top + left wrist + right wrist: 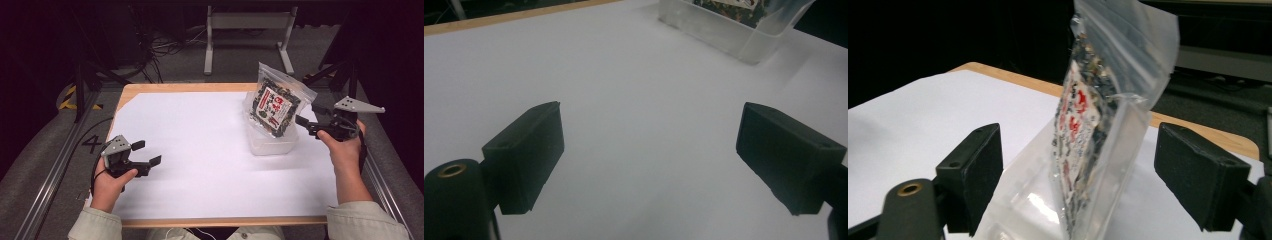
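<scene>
- The bag, a clear zip pouch with a dark, red-and-white printed pack inside, stands upright and tilted in a clear tub on the right part of the white sheet that covers the table.
- The right hand-held gripper sits just beside the bag's right edge, jaws spread wide; in the right gripper view the bag rises between the pads without either pressing on it.
- The left hand-held gripper rests low over the sheet near the table's left front, well apart from the tub, jaws open with nothing between them.
- The left gripper view shows the tub far ahead.
</scene>
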